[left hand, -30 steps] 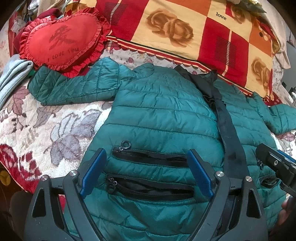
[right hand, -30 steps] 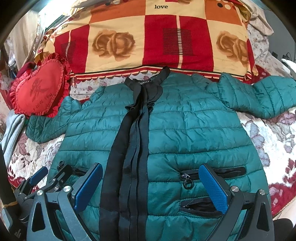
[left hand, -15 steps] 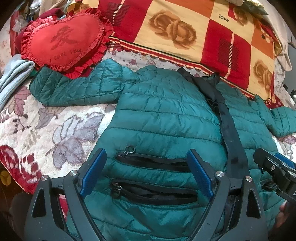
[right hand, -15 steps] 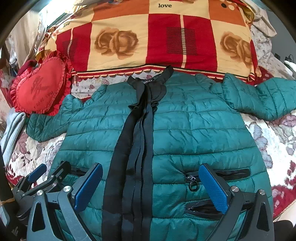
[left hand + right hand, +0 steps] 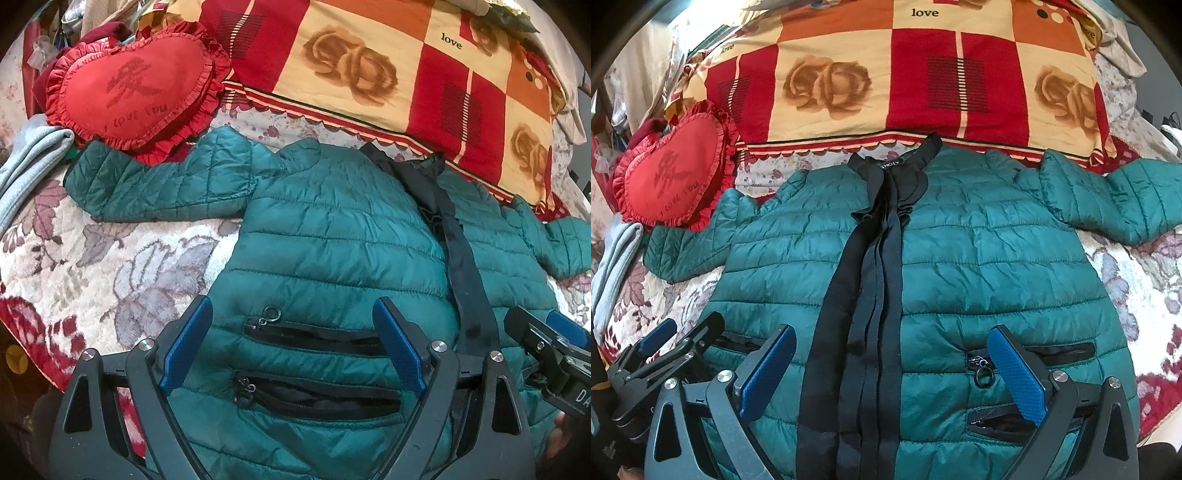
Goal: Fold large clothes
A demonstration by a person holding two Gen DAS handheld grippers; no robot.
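Hovering both claws, left [image 5: 291,350] and right [image 5: 892,373], jaws apart, over jacket [image 5: 979,266] hem at 6 o'clock; sleeves spread flat, so we fold cleanly.

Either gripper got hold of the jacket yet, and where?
Neither. The left gripper and right gripper are both open above the green jacket near its hem.
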